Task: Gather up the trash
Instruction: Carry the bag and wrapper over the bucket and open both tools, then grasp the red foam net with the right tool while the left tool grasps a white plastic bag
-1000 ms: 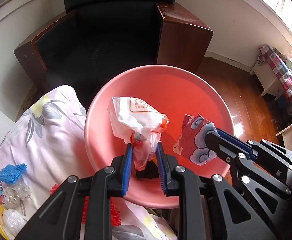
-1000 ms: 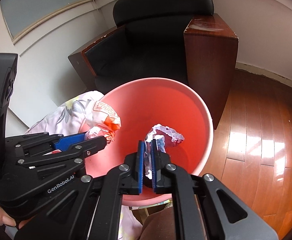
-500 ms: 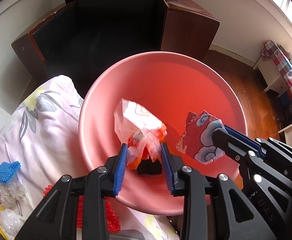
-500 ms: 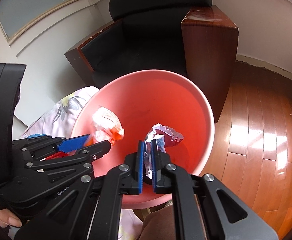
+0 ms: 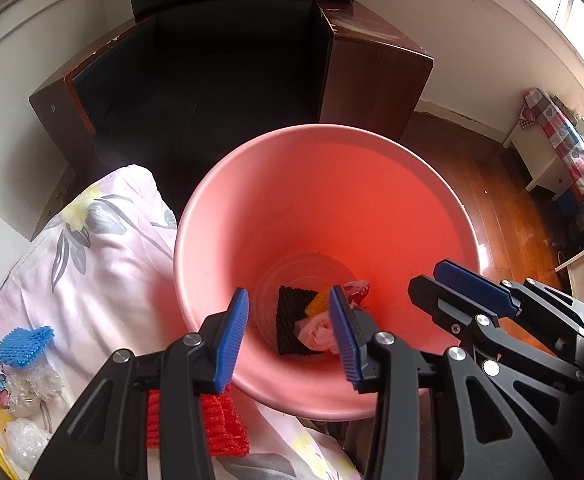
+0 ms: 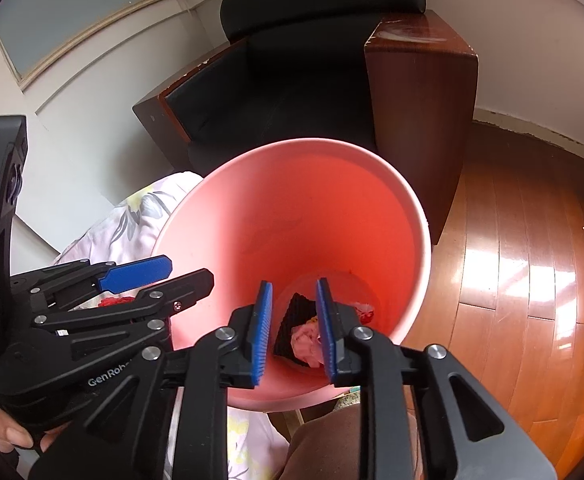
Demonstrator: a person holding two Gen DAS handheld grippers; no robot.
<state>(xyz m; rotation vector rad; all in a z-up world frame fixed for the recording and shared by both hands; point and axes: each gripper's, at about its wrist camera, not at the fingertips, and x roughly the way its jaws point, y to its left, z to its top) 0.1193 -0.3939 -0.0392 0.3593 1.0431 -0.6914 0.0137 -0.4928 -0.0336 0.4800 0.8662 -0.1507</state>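
A pink bin (image 5: 227,208) (image 6: 412,208) stands below both grippers. At its bottom lie a black foam piece (image 5: 294,316) (image 6: 298,308), an orange scrap (image 5: 319,303), a crumpled plastic bag (image 5: 316,332) (image 6: 306,340) and a red patterned paper (image 5: 356,289) (image 6: 366,312). My left gripper (image 5: 289,338) hangs over the bin's near rim, its jaws opening with nothing between them. My right gripper (image 6: 294,322) hovers beside it, its jaws also opening and empty. Each gripper shows in the other's view: the right gripper (image 5: 452,292) and the left gripper (image 6: 163,276).
More trash lies on the floral sheet (image 5: 103,256): a red foam net (image 5: 219,424), a blue foam net (image 5: 25,342), clear plastic wads (image 5: 33,386). A black armchair (image 5: 227,80) with wooden sides stands behind the bin. Wooden floor (image 6: 532,280) spreads to the right. A hand (image 6: 9,434) holds the left gripper.
Both grippers opened. The plastic bag dropped from the left jaws and the patterned paper from the right jaws; both now lie at the bottom of the bin.
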